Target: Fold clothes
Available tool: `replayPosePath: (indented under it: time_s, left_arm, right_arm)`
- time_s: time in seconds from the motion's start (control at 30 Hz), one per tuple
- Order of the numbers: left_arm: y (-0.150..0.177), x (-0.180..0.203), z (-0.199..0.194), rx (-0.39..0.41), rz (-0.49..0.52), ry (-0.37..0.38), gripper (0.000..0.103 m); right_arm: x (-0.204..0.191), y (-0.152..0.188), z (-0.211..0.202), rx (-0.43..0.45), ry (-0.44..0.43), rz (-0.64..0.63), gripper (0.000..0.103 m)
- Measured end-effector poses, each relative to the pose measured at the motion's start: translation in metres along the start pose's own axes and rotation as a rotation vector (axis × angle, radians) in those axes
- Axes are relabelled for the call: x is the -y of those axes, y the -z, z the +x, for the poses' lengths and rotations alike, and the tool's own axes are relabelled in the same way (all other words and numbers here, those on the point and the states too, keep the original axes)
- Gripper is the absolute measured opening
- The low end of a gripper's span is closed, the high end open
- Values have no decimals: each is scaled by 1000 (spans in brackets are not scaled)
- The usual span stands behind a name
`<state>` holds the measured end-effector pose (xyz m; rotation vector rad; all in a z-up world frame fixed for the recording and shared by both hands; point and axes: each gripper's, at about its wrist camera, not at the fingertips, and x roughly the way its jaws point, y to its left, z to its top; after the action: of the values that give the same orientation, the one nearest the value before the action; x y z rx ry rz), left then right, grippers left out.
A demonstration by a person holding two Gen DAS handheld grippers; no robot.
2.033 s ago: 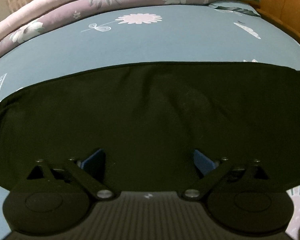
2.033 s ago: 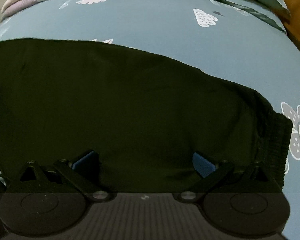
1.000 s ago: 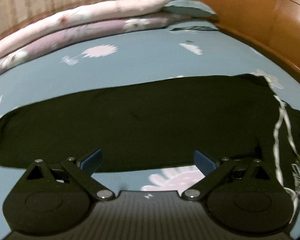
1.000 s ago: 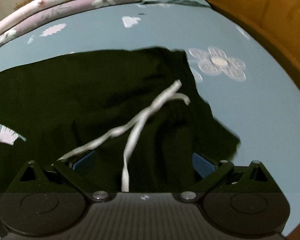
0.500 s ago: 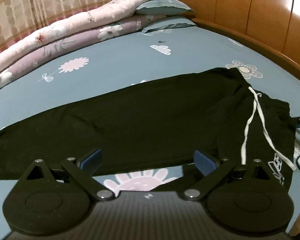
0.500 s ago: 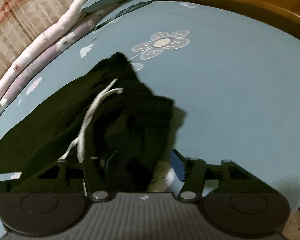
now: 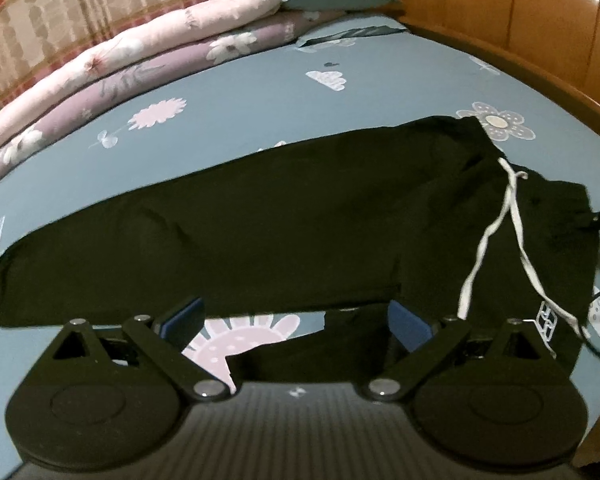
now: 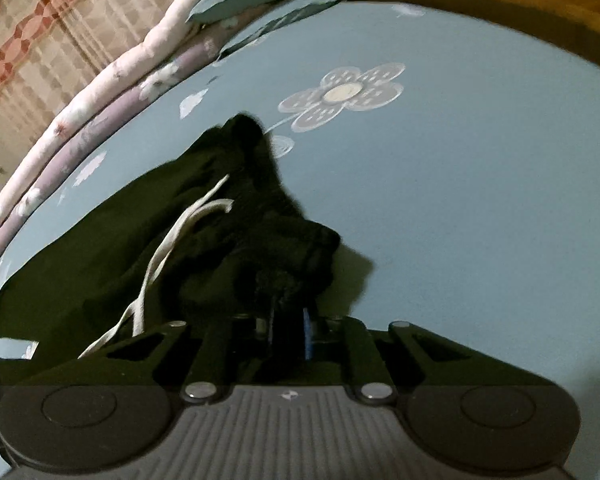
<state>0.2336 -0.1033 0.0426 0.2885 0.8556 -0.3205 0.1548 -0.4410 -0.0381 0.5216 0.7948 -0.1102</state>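
Right gripper is closing on the bunched waistband end of the black trousers, apparently pinching cloth, though the dark fabric hides the pads. Left gripper hangs spread wide over the near edge, holding nothing. Lengthwise across the blue bedsheet the trousers run leftward from the right gripper, drawstring at the waist.

Matt black cloth trousers; glossy wooden headboard.

Wrist views — shared black trousers
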Motion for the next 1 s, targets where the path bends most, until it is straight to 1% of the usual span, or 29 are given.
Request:
replayPosePath:
  time_s: [0.07, 0.13, 0.23, 0.33, 0.37, 0.43, 0.53, 0.6, 0.67, 0.73, 0.83, 0.9, 0.97, 1.0]
  left_arm:
    - [1, 2, 1, -8, -12, -1, 98]
    - [2, 4, 3, -17, -18, 5, 98]
    - [3, 5, 7, -30, -19, 10, 98]
    - [6, 5, 9, -43, -25, -5, 98]
    - [7, 4, 8, -46, -31, -1, 98]
    - [9, 2, 8, -50, -43, 1, 98]
    - [11, -2, 7, -48, -50, 8, 98]
    - [13, -4, 9, -45, -53, 17, 98]
    - [16, -5, 11, -45, -57, 24, 98]
    - [18, -6, 9, -41, -50, 41, 98]
    - [21, -11, 4, -21, -33, 68, 98]
    - [25, -18, 3, -14, -29, 79, 98]
    - [29, -26, 5, -14, -24, 94, 98]
    - [31, -30, 7, -17, -22, 102, 98]
  right_arm:
    - [0, -5, -7, 1, 32, -20, 13]
    - [-1, -9, -10, -21, 60, -56, 13]
    - [-2, -11, 0, -79, 91, -76, 15]
    - [-2, -15, 2, -92, 114, -59, 28]
    - [-2, -18, -2, -80, 115, -54, 34]
    - [-6, -25, -13, -47, 116, -58, 36]
    - [-18, -39, -32, 33, 123, -92, 45]
    - [-30, -46, -37, 68, 80, -104, 52]
    - [-46, -46, -34, 72, 16, -124, 53]
    - [-64, -39, -22, 33, 0, -164, 53]
    - [-84, -20, -2, -42, 19, -211, 55]
    - [-90, -9, 10, -92, 35, -195, 55]
    - [-87, 0, 17, -124, 38, -146, 57]
    - [-83, 5, 19, -132, 38, -110, 64]
